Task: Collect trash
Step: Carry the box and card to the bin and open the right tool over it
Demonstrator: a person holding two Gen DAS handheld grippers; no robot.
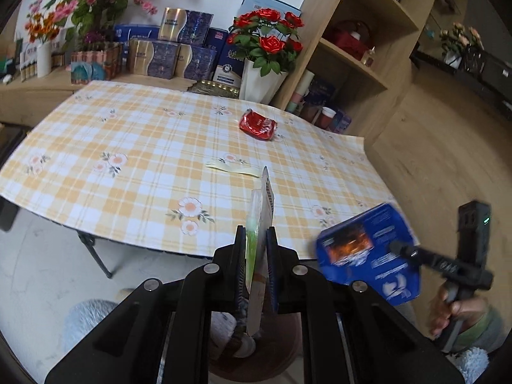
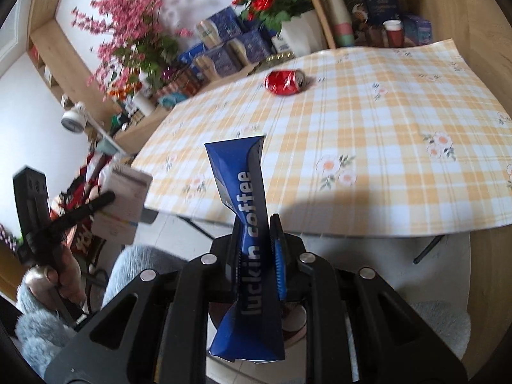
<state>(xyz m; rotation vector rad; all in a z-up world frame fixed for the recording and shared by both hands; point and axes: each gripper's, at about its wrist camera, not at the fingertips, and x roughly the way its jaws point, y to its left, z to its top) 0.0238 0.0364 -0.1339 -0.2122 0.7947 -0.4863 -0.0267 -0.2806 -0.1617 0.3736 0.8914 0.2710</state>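
Through my left camera, my left gripper (image 1: pixel 257 240) was clamped on a flat package (image 1: pixel 260 224), while a crushed can (image 1: pixel 258 124) and a pale wrapper (image 1: pixel 232 168) lay uncollected on the table (image 1: pixel 128 172). Through my right camera, my right gripper (image 2: pixel 257 243) pinched a blue coffee box (image 2: pixel 246 224); no bin showed.

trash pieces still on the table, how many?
2: a crushed red can toward the far side of the table, and a pale flat wrapper nearer the middle. The held items may hide more behind them.
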